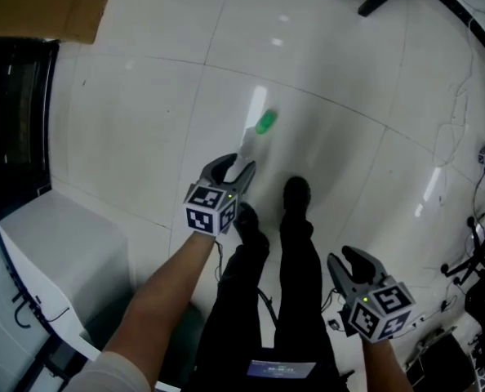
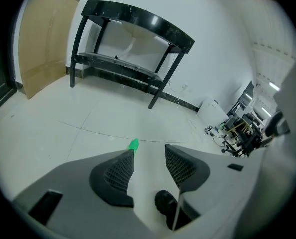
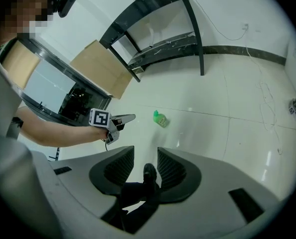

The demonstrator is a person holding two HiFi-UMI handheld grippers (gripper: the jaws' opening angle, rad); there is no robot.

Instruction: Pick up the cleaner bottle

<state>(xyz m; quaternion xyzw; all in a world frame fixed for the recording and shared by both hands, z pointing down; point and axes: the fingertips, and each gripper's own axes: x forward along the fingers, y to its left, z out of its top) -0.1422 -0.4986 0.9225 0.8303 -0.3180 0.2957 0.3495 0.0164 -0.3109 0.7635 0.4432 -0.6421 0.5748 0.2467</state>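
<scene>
- Two hand-held grippers in play, and neither one has anything in it yet. The cleaner bottle (image 1: 265,122) is the green thing on the white floor (image 1: 144,121), just above the middle of the head view.
- Your left hand-held gripper (image 1: 238,167) points down at the bottle with its tips just short of it, so I'd guess that's your picking hand.
- In the left gripper view its jaws stand moderately apart with only bare floor between them. The bottle peeks out past the tip of the jaw at frame left, and I see no contact.
- Your right hand-held gripper (image 1: 350,257) hangs at lower right beside your leg, well away from the bottle. Its jaws are slightly apart and empty, with just your shoe (image 3: 149,172) showing through the gap. Looks parked out of the way.
</scene>
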